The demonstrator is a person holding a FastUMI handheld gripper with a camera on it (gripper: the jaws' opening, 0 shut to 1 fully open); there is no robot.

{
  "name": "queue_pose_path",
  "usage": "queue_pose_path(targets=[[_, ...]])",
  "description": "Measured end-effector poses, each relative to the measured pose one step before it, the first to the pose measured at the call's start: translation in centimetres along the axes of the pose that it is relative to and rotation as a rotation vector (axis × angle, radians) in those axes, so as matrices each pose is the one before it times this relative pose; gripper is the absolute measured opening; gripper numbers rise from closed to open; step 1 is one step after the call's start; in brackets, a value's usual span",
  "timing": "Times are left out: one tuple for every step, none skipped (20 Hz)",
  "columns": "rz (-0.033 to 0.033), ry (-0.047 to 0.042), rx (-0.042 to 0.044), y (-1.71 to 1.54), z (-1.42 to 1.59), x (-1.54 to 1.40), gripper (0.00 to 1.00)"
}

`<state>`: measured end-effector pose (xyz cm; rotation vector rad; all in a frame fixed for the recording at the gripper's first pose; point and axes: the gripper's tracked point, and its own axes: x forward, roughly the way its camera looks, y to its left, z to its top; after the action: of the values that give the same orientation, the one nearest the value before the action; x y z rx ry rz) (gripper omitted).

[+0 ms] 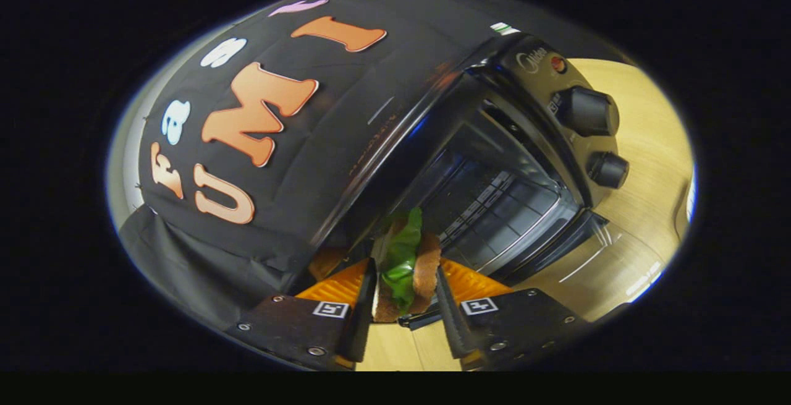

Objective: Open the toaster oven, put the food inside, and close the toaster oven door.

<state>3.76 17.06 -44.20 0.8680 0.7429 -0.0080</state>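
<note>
gripper: fingers clamped on the sandwich
toaster oven: door open, right behind the sandwich
rack: inside the toaster oven

Light wooden tabletop, pale grain; black cloth booth wall, draped down to it

The light is uneven. The wooden bench beyond the fingers is bright and warm, with white streaks of glare on it. The toaster oven is dark inside, and thin highlights run along its glossy frame and the open door. The fisheye lens bends lines strongly toward the rim, where the picture turns soft and slightly bluish.
</note>
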Motion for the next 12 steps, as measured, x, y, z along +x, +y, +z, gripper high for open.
queue_pose_path(targets=[[-0.00869,0.01921,-0.01217,-0.189,-0.212,-0.23,0.57],[-0.00743,0.00609,-0.02058,-0.153,-0.08,-0.342,0.67],[0.00163,-0.0078,-0.02485,0.005,0.257,-0.389,0.77],[-0.00167,-0.01121,-0.02708,-0.064,0.363,-0.472,0.86],[-0.0079,0.00574,-0.02869,-0.226,0.172,-0.446,0.87],[-0.00972,0.01255,-0.0261,-0.216,-0.104,-0.306,0.93],[0.00346,0.00843,-0.01934,-0.055,0.083,-0.538,0.95],[0.00405,0.0044,-0.01506,0.105,0.189,-0.387,0.96],[0.00473,-0.00262,-0.01744,-0.089,0.327,-0.54,0.96],[-0.0006,-0.00301,-0.02105,-0.074,0.191,-0.453,0.96],[-0.00737,0.00665,-0.02285,-0.291,0.033,-0.5,0.96],[0.00024,0.01246,-0.02295,-0.078,-0.206,-0.554,0.96]])
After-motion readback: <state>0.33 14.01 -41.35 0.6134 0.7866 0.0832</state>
